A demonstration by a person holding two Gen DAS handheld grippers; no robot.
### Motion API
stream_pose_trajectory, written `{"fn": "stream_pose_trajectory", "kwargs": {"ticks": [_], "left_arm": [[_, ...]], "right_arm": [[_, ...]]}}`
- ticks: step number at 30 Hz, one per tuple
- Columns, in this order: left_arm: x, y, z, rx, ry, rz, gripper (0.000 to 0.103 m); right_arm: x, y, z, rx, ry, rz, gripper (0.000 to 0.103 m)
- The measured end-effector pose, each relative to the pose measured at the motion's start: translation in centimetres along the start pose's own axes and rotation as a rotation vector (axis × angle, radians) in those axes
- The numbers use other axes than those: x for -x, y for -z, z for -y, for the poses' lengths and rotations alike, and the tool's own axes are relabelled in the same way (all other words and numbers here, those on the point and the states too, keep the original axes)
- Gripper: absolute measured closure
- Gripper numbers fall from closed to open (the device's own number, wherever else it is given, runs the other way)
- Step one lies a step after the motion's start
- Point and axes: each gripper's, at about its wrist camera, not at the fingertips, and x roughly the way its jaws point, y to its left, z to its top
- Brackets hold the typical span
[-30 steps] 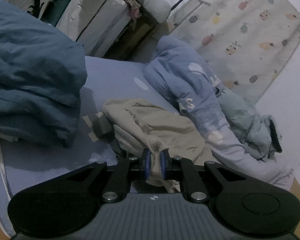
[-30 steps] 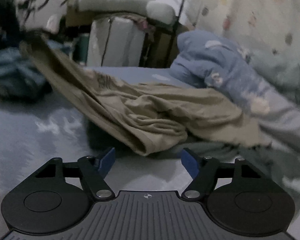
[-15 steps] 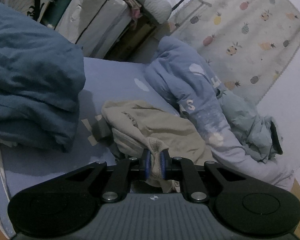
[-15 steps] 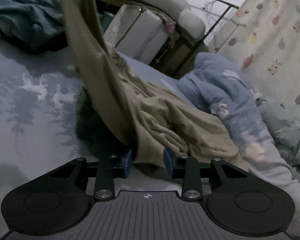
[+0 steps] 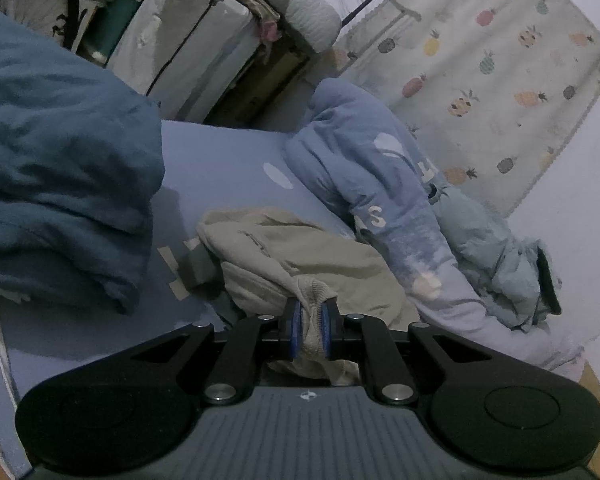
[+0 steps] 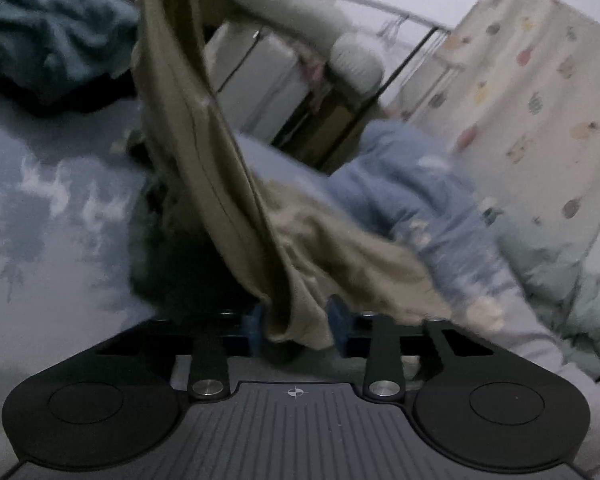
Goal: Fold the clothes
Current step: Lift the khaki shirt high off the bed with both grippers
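We have the tan garment [image 5: 300,256] lying crumpled near the middle of the bed [image 5: 220,168], between the dark blue blanket [image 5: 60,168] heaped at the bed's left edge and the light blue quilt [image 5: 372,184] bunched along the right edge. Our left gripper [image 5: 309,330] has its jaws pressed together on a ribbed hem of that garment. Our right gripper [image 6: 298,326] has a thick fold of the same cloth running between its blue pads; they stand close on either side of it and seem to pinch it, though blur keeps us from being sure how firmly. To do this step well, we judge that both holds should sit on matching edges of the garment, and that we should draw the cloth taut between them so it hangs flat and can be laid smooth on the bare sheet, clear of the quilt. Only the right wrist view shows the cloth strung steeply upward out of the picture's top; only the left view shows the bulk resting on the sheet, beside a small grey block [image 5: 198,266].
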Motion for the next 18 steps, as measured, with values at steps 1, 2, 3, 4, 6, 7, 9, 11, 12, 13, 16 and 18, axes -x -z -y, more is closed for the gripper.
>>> {"fn": "stream_pose_trajectory", "kwargs": {"ticks": [1, 2, 3, 4, 6, 7, 9, 11, 12, 13, 16, 18], "left_arm": [[0.1, -0.1, 0.0, -0.001, -0.003, 0.003, 0.089], [0.1, -0.2, 0.1, 0.001, -0.004, 0.005, 0.089], [0.2, -0.2, 0.1, 0.002, -0.007, 0.009, 0.089], [0.3, -0.2, 0.1, 0.004, -0.01, 0.014, 0.089], [0.5, -0.2, 0.3, 0.011, -0.019, 0.033, 0.089], [0.6, -0.3, 0.7, 0.006, -0.019, 0.04, 0.089], [0.8, -0.3, 1.3, -0.003, -0.016, 0.05, 0.089], [0.9, -0.4, 2.0, -0.007, -0.006, 0.059, 0.089], [1.0, -0.6, 2.5, -0.011, 0.0, 0.067, 0.089], [1.2, -0.8, 3.1, -0.019, 0.006, 0.075, 0.089], [1.9, -1.5, 4.9, -0.048, 0.026, 0.099, 0.089], [2.6, -2.2, 6.4, -0.069, 0.048, 0.122, 0.089]], "right_arm": [[0.2, -0.2, 0.1, 0.005, 0.02, 0.014, 0.095], [0.4, -0.4, 0.4, 0.0, 0.028, 0.023, 0.095], [0.6, -0.6, 0.8, -0.009, 0.023, 0.024, 0.096], [0.7, -0.8, 1.2, -0.015, 0.015, 0.021, 0.096], [1.3, -1.2, 2.2, -0.026, 0.009, 0.017, 0.096], [1.8, -1.5, 2.9, -0.038, 0.006, 0.016, 0.097], [2.9, -2.2, 4.3, -0.056, 0.007, 0.02, 0.097], [4.6, -3.4, 6.0, -0.062, 0.025, 0.044, 0.097], [5.5, -3.9, 6.9, -0.065, 0.034, 0.055, 0.097], [6.4, -4.5, 7.7, -0.069, 0.043, 0.067, 0.097], [9.0, -6.1, 10.3, -0.078, 0.07, 0.102, 0.097], [10.7, -7.3, 12.0, -0.085, 0.088, 0.125, 0.097]]}}
